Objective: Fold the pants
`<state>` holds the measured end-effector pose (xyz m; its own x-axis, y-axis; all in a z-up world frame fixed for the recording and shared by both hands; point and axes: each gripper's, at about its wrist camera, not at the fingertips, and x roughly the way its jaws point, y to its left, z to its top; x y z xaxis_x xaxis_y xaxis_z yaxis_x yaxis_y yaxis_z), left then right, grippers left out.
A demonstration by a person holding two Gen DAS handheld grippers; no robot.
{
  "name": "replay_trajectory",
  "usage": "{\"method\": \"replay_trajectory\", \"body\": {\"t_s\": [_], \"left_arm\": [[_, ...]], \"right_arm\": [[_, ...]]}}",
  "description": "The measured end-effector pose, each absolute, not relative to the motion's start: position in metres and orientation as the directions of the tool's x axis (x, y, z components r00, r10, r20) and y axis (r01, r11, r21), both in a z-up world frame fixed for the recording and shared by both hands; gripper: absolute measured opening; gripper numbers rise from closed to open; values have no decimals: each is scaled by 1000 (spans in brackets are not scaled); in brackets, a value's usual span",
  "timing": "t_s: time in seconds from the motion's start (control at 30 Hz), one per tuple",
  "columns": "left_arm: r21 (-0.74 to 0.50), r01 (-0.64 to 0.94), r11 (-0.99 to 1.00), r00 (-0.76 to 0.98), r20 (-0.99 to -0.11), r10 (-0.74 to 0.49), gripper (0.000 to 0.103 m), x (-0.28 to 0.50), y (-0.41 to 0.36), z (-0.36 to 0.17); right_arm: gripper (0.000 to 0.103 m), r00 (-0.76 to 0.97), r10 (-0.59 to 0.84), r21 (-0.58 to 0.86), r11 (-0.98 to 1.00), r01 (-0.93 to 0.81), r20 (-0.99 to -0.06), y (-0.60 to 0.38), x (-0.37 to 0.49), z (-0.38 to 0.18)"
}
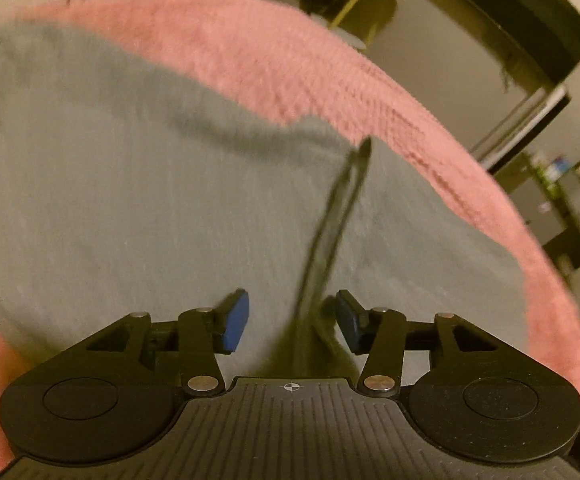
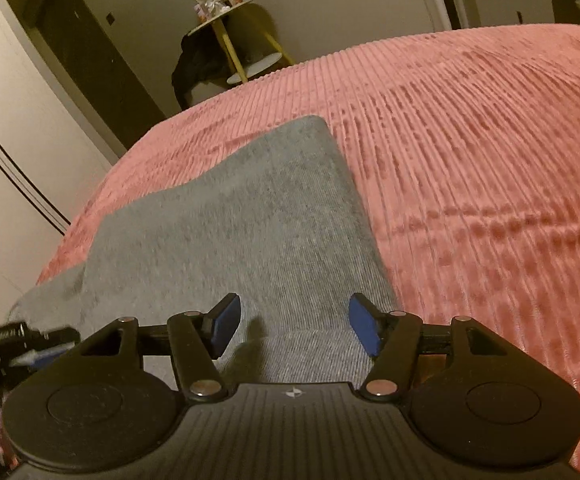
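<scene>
Grey pants (image 1: 130,200) lie spread on a pink ribbed bedspread (image 1: 274,56). A dark cord (image 1: 329,216) runs down the grey cloth toward my left gripper (image 1: 291,322), which hovers open just above the fabric, blue pads apart, nothing pinched. In the right wrist view the grey pants (image 2: 250,216) lie folded flat, a corner pointing away. My right gripper (image 2: 291,328) stands open over their near end, its pads clear of the cloth. The other gripper (image 2: 22,348) shows at the left edge.
The pink bedspread (image 2: 469,160) stretches wide to the right of the pants. Beyond the bed stand a small round side table with yellow legs (image 2: 234,28), a dark bundle on the floor (image 2: 198,64), and white cupboard doors (image 2: 14,136) at left.
</scene>
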<state>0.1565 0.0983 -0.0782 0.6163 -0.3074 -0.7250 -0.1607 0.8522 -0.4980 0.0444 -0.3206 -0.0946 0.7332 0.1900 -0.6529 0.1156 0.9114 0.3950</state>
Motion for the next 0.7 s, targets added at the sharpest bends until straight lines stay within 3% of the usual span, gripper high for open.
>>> {"method": "replay_trajectory", "body": {"t_s": [0.07,0.13,0.17,0.3,0.4,0.43,0.5,0.53,0.63,0.7], "left_arm": [[-555,-163,815,607,-708,-361,54,154,98,-86],[-572,-146,808,611,-694,-381,46,154,95,-90],[-549,-138,824,611,-702,-366,21,154,92,-90],[-474,-105,874,643,-703,-305,17,149,86,-87],[-390,-193,901,714,-685,-144,14,140,92,-77],[-367,-252,895,732,-678,-72,22,136,100,-74],[-425,-336,841,764,-645,-21,85,124,130,-69],[-466,-370,804,781,-624,-3,94,115,146,-67],[-562,-440,701,819,-572,55,94,86,204,-64],[-593,-501,630,804,-588,86,86,75,243,-72]], "right_arm": [[64,735,189,393,913,112,-651,-320,45,-96],[64,738,181,382,917,112,-650,-318,44,-95],[64,740,174,373,921,111,-650,-316,43,-94],[68,762,160,347,933,89,-627,-309,35,-88],[69,763,163,351,932,89,-626,-308,35,-88],[70,761,162,353,931,93,-628,-309,35,-89],[70,760,168,367,925,98,-628,-312,36,-90],[71,759,170,371,923,100,-628,-312,36,-90],[75,757,179,382,919,99,-629,-313,37,-92],[78,754,189,385,918,91,-629,-313,40,-94]]}}
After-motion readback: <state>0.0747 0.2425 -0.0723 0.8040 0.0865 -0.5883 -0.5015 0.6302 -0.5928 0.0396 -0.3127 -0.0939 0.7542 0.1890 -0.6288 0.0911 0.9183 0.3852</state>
